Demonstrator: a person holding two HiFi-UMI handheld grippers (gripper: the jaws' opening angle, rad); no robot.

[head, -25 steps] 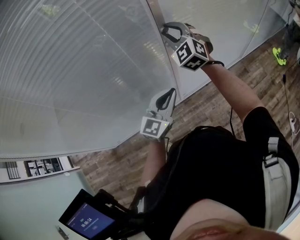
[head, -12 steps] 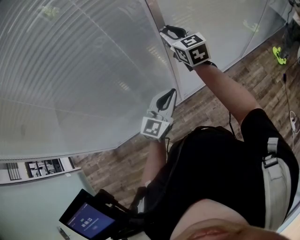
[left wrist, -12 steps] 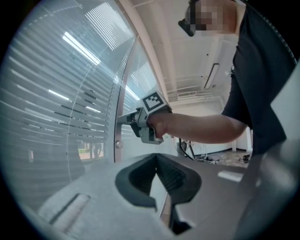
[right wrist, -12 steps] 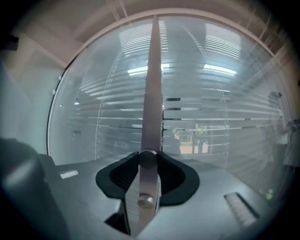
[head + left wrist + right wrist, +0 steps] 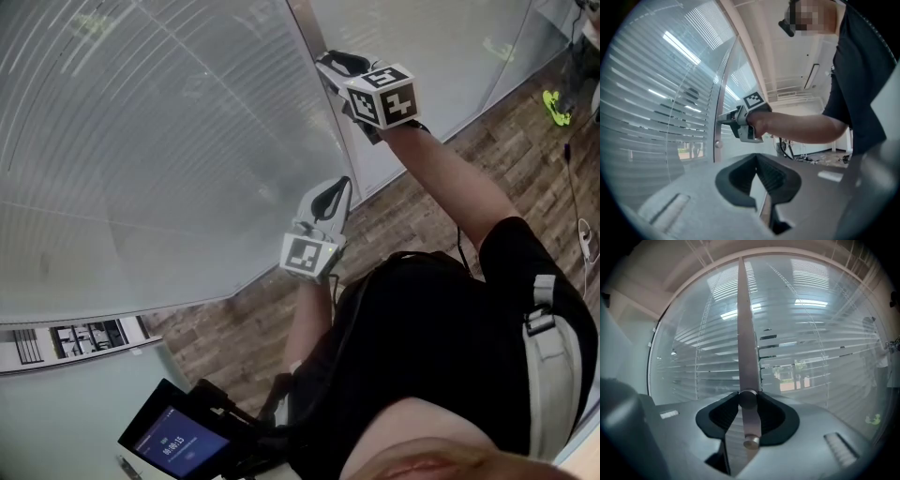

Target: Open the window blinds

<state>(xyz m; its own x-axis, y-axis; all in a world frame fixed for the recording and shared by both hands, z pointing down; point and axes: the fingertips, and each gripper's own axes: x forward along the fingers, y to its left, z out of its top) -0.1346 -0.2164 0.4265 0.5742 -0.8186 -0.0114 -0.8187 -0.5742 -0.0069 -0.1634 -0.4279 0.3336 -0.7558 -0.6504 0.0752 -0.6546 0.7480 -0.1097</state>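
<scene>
1. The white slatted window blinds [image 5: 159, 141] fill the upper left of the head view, behind curved glass.
2. My left gripper [image 5: 339, 187] sits mid-frame. It hasn't moved, and its jaws are together on nothing.
3. At upper centre, my right gripper [image 5: 328, 67] has rolled over the last second, so its marker cube shows different faces. Its jaws stay clamped on the small round metal knob [image 5: 748, 398], which sits on the vertical grey metal frame strip [image 5: 745, 333] between the panes.
4. I take that roll as turning the tilt knob. In the right gripper view, the slats right of the strip show gaps with greenery and a building beyond, so the blinds look partly open. I judge that more turning is needed.
5. Room: a dark tablet with a blue screen [image 5: 178, 445] is at lower left. A brown wood-plank floor [image 5: 422, 197] runs from the centre to the right edge, and a bright green object [image 5: 560, 108] lies on it at upper right.
</scene>
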